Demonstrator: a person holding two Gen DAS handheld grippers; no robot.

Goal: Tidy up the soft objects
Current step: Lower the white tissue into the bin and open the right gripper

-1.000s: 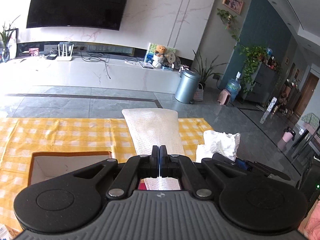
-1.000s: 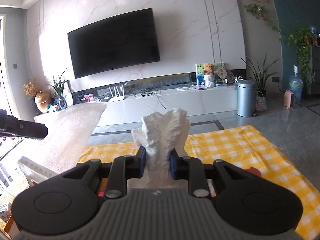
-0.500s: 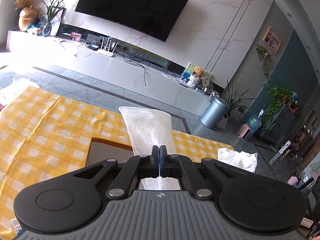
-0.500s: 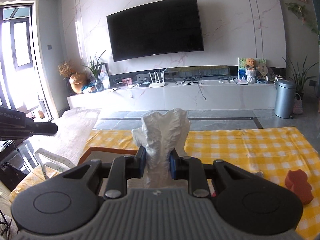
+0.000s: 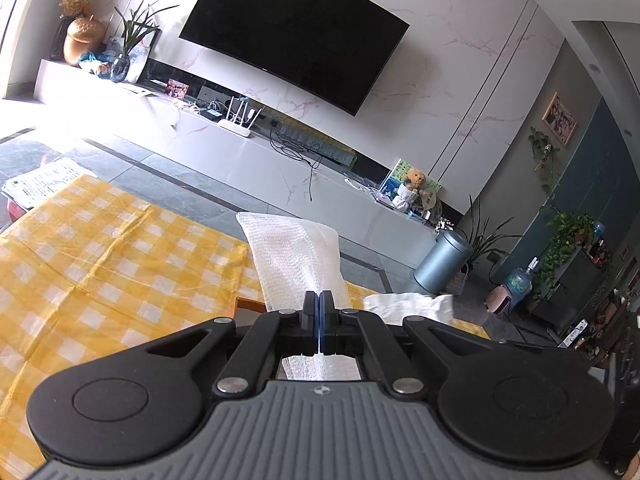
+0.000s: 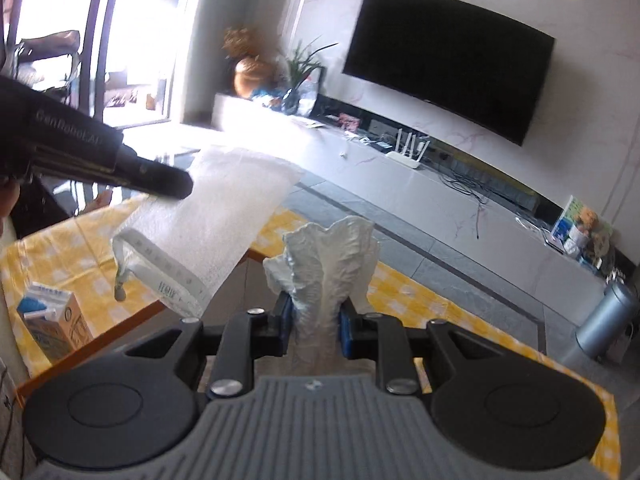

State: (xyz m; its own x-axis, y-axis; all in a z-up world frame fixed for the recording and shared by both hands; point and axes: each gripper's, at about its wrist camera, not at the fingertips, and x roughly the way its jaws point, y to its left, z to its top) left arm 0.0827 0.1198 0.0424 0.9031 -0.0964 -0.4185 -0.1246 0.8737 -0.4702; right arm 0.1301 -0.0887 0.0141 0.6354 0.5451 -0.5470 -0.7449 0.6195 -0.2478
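Two grippers are each holding something soft up in the air above a yellow and white checked cloth (image 5: 100, 264). The left gripper (image 5: 319, 312) is squeezed all the way shut, and its two fingers pinch a thin white mesh bag (image 5: 294, 258) that sticks out past the tips and also shows behind them. From the right wrist view, that same bag hangs from the dark tip of the left gripper, up over the left side of the cloth, and a white strap (image 6: 164, 270) with small print curls down from its lower edge. The right gripper (image 6: 316, 316) is only a little way open, and its blue pads press on both sides of a crumpled white cloth (image 6: 326, 268) that stands up tall between them. That crumpled cloth is above the edge of a brown cardboard box (image 6: 256, 258) that sits on the checked cloth. In the left wrist view, the crumpled cloth peeks out low on the right, just beside the left gripper. A small blue and white carton (image 6: 54, 330) stands upright on the checked cloth at the left. Far behind, a big black TV (image 5: 294, 34) hangs on a white marble wall, and a silver bin (image 5: 442, 266) stands on the grey floor.
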